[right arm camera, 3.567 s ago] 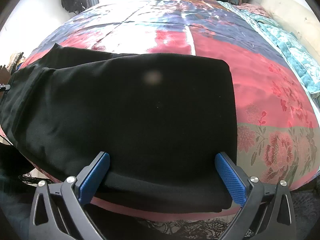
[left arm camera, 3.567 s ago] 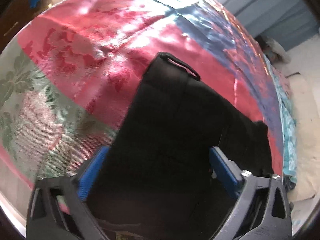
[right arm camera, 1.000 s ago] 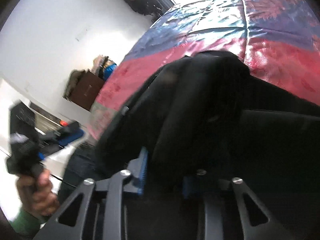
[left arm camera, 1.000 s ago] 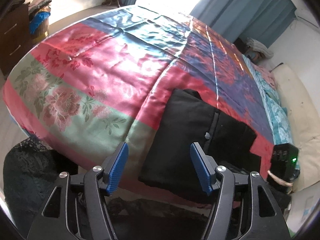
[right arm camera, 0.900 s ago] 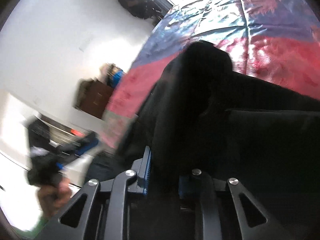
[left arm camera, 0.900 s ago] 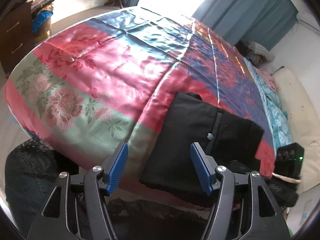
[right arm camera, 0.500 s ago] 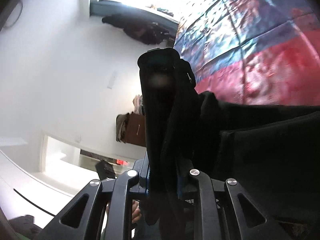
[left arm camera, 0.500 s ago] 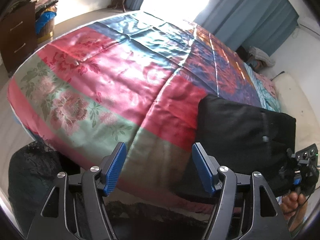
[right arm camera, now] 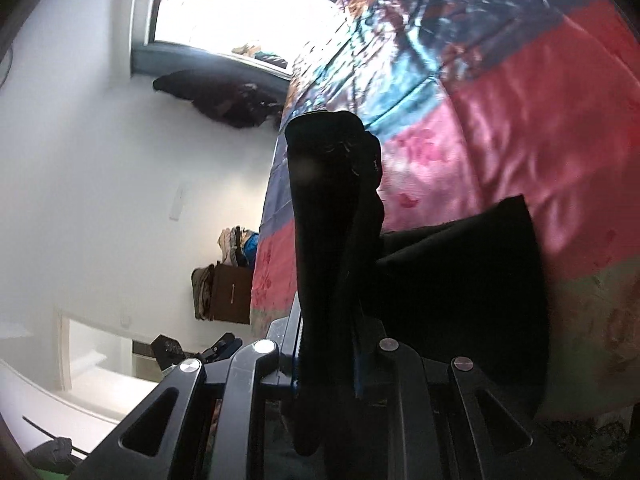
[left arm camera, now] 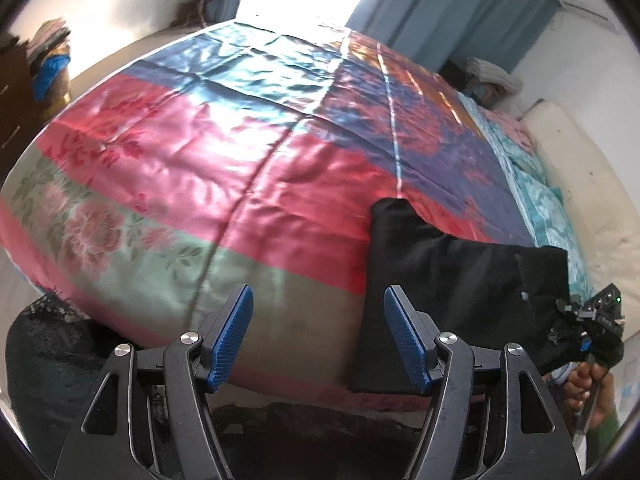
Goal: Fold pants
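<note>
The black pants (left arm camera: 452,280) lie folded near the bed's front right edge in the left wrist view. My left gripper (left arm camera: 318,340) is open and empty, held off the bed's front edge to the left of the pants. My right gripper (right arm camera: 328,364) is shut on a thick bunch of the black pants (right arm camera: 332,216), which stands up between its fingers. The rest of the pants (right arm camera: 472,292) spreads on the bed to the right. The right gripper (left arm camera: 588,328) also shows at the far right of the left wrist view, at the pants' right end.
The bed has a shiny red, blue and green floral cover (left arm camera: 200,152). A brown dresser (right arm camera: 230,294) with piled clothes stands by the white wall. Blue curtains (left arm camera: 448,4) hang behind the bed. A dark lace skirt (left arm camera: 44,344) hangs below the bed edge.
My right gripper has closed on the pants' edge, lifted it and carried it rightward, shifting the pants to the right. My left gripper has let go and drawn back off the bed.
</note>
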The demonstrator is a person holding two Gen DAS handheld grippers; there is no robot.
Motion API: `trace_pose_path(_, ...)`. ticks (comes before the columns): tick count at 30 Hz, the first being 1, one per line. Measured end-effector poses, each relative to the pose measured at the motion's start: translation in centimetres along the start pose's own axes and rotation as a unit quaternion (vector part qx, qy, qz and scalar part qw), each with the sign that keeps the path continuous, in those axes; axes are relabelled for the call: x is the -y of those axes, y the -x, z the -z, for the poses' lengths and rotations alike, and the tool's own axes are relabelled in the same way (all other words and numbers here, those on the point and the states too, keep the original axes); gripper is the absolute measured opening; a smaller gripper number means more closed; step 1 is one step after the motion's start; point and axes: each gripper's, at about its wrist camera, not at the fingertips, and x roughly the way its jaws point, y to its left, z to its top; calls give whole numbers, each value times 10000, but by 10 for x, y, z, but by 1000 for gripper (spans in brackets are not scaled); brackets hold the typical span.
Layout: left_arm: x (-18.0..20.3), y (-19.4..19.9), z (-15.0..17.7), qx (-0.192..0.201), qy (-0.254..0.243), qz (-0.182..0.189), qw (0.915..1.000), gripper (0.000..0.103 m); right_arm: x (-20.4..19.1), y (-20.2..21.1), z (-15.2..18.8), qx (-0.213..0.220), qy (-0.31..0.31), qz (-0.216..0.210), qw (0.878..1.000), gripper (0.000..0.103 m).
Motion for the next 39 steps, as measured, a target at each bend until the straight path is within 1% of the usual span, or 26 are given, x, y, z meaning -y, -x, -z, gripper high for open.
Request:
trace_pose_path(5,28,4,3,21,-402,98,9991,70,25,15,8,124,-381,-231,9989,18)
trace_pose_path(8,48,2,5,32,-707,152,9974,71,51,23,11,236,-565,-275,9977,18)
trace_pose_path(9,52,1,6,28,-792,159,9967,73,59,23,11,244,-537,-138,9982,18)
trace_pose_path(11,63,-4,9,-16,-975,136,9951,74,70,22,10,193,-290,450,9984,18)
trace_pose_path(12,68,-8,11,-67,-1069,126,9942,74,76,21,11,143,-213,734,9970,21)
trace_pose_path(13,71,-11,13,-112,-1129,127,9935,74,79,20,13,85,-187,984,9949,30)
trace_pose_path(14,73,-13,14,-146,-1167,117,9930,74,81,22,14,36,-184,1236,9922,33)
trace_pose_path(16,76,-16,18,-186,-1236,110,9921,74,74,35,15,102,-126,1332,9910,37)
trace_pose_path(18,75,-18,20,-209,-1248,105,9919,74,58,52,16,245,217,1671,9854,39)
trace_pose_path(20,76,-21,23,-253,-1243,119,9918,74,37,63,22,175,772,2007,9764,39)
trace_pose_path(22,77,-27,25,-315,-1256,131,9915,74,15,66,30,-43,1277,2214,9668,39)
trace_pose_path(24,81,-33,28,-376,-1307,161,9906,74,-5,55,39,-367,1799,2421,9527,39)
trace_pose_path(26,88,-38,32,-438,-1363,187,9895,74,-6,43,48,-615,2084,2658,9392,39)
trace_pose_path(28,93,-40,34,-482,-1445,204,9881,74,6,30,52,-860,2049,2912,9305,39)
trace_pose_path(29,95,-39,36,-478,-1508,200,9872,74,12,24,54,-1006,2030,3092,9236,28)
trace_pose_path(30,98,-37,36,-458,-1581,190,9862,74,13,20,56,-1117,2080,3202,9175,11)
trace_pose_path(32,104,-32,38,-391,-1781,156,9831,74,0,18,66,-1280,2455,3512,8944,10)
trace_pose_path(33,108,-31,40,-379,-1881,161,9813,77,-7,18,69,-1371,2631,3661,8820,9)
trace_pose_path(34,113,-33,43,-389,-1962,201,9796,79,-7,15,73,-1440,2757,3811,8706,6)
trace_pose_path(35,118,-36,46,-417,-2023,245,9781,80,-6,11,75,-1500,2852,4002,8579,5)
trace_pose_path(36,124,-41,49,-472,-2098,273,9762,80,-1,6,78,-1587,2864,4100,8513,5)
trace_pose_path(37,132,-49,53,-539,-2233,307,9728,80,7,5,80,-1705,2816,4110,8501,6)
trace_pose_path(38,137,-53,55,-550,-2335,324,9703,80,14,5,80,-1829,2701,4063,8535,7)
trace_pose_path(39,144,-59,60,-532,-2527,300,9656,80,15,9,78,-1825,2630,3995,8590,7)
